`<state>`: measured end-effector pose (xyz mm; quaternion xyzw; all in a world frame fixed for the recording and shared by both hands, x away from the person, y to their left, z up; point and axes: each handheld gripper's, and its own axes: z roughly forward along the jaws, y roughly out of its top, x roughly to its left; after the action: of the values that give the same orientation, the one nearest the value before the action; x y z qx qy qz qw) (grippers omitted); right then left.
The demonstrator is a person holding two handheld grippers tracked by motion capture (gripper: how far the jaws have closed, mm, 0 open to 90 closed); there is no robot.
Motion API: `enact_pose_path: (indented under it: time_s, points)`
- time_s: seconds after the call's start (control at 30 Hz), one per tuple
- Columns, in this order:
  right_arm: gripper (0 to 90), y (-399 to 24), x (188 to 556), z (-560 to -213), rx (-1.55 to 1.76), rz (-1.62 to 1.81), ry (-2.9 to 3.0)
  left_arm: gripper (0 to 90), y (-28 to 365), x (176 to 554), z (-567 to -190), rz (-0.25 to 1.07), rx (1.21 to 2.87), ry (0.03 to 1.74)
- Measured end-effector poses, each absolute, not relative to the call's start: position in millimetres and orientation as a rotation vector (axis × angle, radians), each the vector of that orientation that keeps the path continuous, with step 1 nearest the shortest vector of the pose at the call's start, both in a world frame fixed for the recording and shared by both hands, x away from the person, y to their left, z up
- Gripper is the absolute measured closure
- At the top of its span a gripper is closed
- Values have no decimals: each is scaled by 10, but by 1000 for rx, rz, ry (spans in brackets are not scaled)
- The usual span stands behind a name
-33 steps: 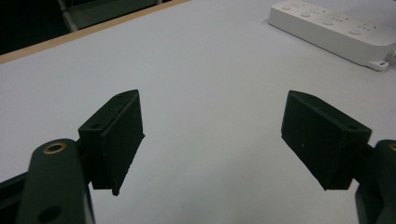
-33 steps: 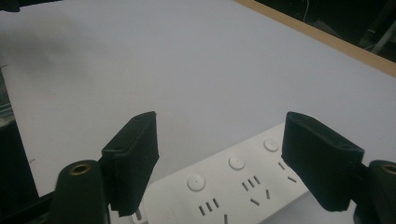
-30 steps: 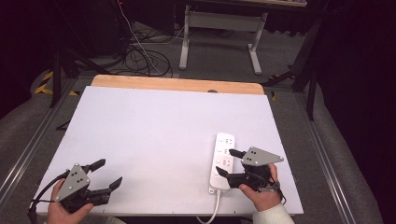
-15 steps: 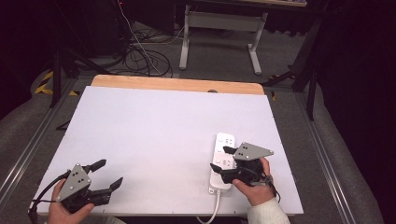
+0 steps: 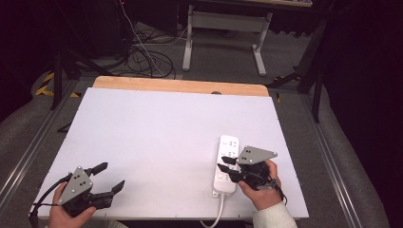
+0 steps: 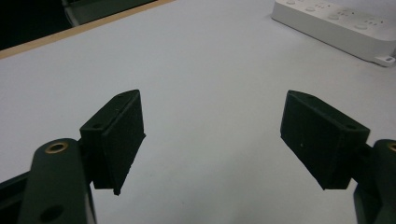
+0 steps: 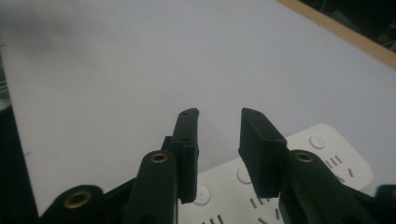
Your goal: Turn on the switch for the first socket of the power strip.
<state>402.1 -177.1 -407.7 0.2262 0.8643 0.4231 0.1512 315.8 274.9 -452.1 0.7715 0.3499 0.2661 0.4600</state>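
White plastic, the power strip (image 5: 227, 164) lies lengthwise near the right front corner of the counter (image 5: 157, 128), its cord running off the front edge. The right tongs (image 5: 227, 169) hang over the strip's front half, held by a hand that comes in from the front edge. Their jaws have just been closing and now stand narrow, with a small gap and nothing between them; in the right gripper view the right tongs (image 7: 218, 135) sit above the strip's (image 7: 327, 156) sockets and round buttons, not gripping it. The left tongs (image 5: 107, 176) rest near the left front corner, well apart from the strip. In the left gripper view they (image 6: 212, 140) stand wide with nothing between, over bare white surface.
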Motion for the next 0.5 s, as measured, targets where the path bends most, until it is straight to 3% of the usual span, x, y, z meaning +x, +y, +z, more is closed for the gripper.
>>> enact_pose_path:
  time_s: [0.2,0.23,0.5]
  points:
    - [848,-1742,4022,-4057,639,1144,2521,226,2746,3157,-4523,656,1901,863]
    - [896,-1719,4016,-4060,628,1100,2529,227,2746,3157,-4524,655,1901,864]
    - [900,-1640,4039,-4110,633,976,2618,229,2745,3161,-4528,650,1908,867]
